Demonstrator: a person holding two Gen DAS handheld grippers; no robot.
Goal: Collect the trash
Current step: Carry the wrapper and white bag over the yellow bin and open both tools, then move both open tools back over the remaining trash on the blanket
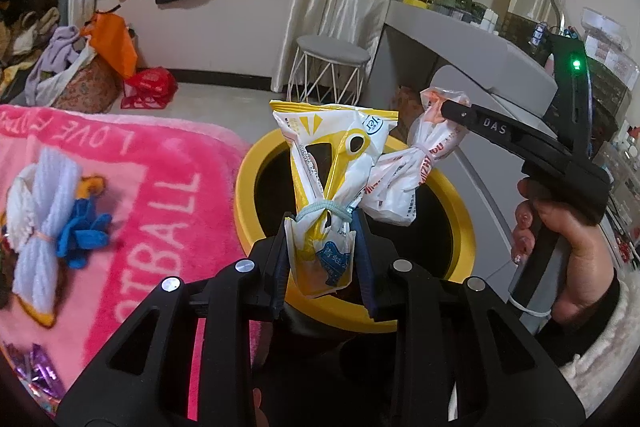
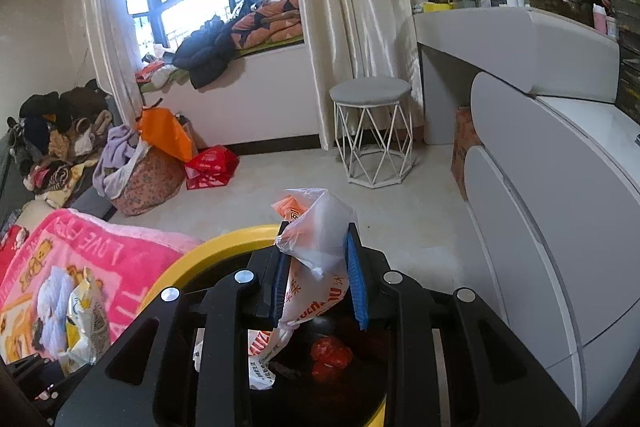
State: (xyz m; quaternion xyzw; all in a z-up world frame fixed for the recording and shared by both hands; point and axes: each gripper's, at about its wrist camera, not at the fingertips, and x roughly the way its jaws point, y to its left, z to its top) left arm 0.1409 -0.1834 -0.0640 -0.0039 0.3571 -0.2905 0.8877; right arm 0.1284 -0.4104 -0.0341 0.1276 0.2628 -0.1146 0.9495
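Both claws clamp wrappers over the bin (image 1: 460, 223): left claw (image 1: 322, 251) a yellow packet (image 1: 332, 155), right claw (image 2: 316, 267) a white bag (image 2: 316, 251).

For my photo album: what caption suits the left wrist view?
Left gripper and right gripper each hold a snack wrapper over the yellow bin.

Both wrist views look closely down over the yellow bin (image 1: 452, 199), sharing it.

Two hand-held grippers (image 1: 320, 239) (image 2: 316, 267), two snack wrappers (image 1: 332, 163) (image 1: 416, 163), one yellow bin (image 1: 248, 167), one stool (image 1: 332, 51).
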